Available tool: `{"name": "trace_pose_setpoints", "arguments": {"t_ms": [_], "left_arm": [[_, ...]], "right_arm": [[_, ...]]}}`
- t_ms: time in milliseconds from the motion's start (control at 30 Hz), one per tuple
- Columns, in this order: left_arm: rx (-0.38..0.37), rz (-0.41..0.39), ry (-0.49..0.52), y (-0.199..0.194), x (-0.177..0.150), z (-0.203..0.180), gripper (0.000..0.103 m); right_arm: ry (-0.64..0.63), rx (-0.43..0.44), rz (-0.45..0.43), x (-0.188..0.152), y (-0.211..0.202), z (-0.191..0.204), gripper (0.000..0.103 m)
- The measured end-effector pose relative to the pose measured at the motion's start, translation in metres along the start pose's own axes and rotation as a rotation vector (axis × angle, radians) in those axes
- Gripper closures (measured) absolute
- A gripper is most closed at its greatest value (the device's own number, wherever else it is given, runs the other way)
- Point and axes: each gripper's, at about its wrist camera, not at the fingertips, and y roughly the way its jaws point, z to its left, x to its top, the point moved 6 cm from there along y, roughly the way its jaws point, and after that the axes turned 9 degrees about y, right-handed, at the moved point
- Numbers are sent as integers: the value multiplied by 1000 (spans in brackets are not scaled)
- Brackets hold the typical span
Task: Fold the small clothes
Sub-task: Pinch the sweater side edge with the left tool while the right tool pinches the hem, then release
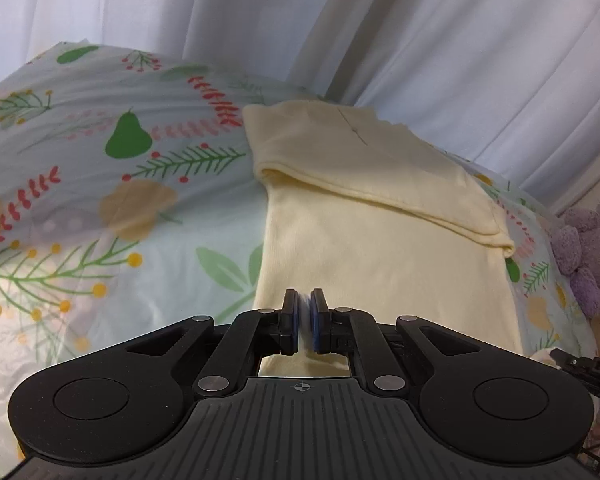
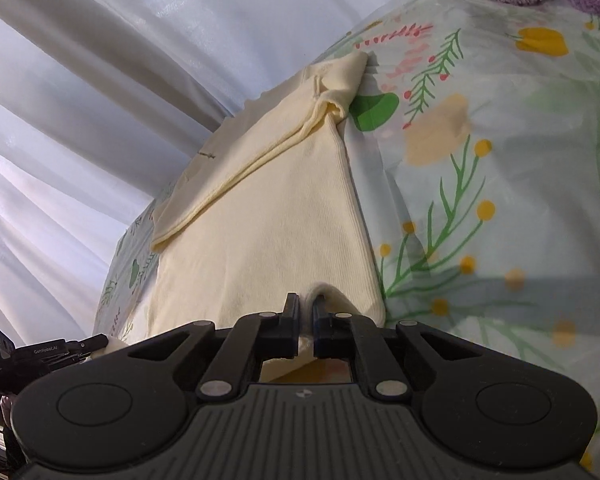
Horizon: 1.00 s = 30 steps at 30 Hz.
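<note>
- The left tongs (image 1: 304, 320) are closed on the near edge of a pale yellow garment (image 1: 380, 248), with the cloth nipped between the blue pads (image 1: 296, 320).
- The garment stretches away from the tongs, its far part folded over in a flap with a hemmed edge.
- It lies on a floral bedsheet (image 1: 100, 184) printed with pears and sprigs.
- White curtains (image 1: 460, 40) hang behind.
- A purple plush toy (image 1: 588, 248) sits at the right edge.
- A bit of the other tongs (image 1: 588, 368) shows low right.

Floral bedsheet (image 1: 80, 208) over bed; pale pleated curtain (image 1: 460, 40) behind; purple plush toy (image 1: 588, 252) at edge.
</note>
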Motion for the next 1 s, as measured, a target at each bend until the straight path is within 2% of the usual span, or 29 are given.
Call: {"name": "trace_pose_setpoints", "arguments": {"t_ms": [133,267,333,400,467,567,700,833,900,967,1000], "left_arm": [[100,-76,58,28,38,1,102],[125,-73,72,60,51,3,101],[93,-59,79,69,47,5,99],[46,-28,94,76,38,6,80],[18,-1,122,80,27,6,67],[-14,47,145,87,13,5,64],[-85,85,122,92,3,3,62],[-57,100,166,94,0,-2,72],[-38,104,198,95,1,-4,83],[-26,108,229,96,1,-7,85],[-14,113,242,97,0,-8,87]], "right_arm": [[-44,-24,-70,38,27,18,98],[-175,-104,-112,56,57,37,97],[-240,-152,-142,59,67,41,97],[-319,-216,-190,60,69,44,91],[-402,-262,-226,57,66,45,75],[-456,-237,-187,49,64,43,59],[-494,-247,-112,33,70,38,59],[-495,-277,-73,26,79,33,61],[-500,-293,-65,25,82,32,67],[-524,-315,-60,23,85,32,84],[-536,-322,-56,22,86,32,87]]}}
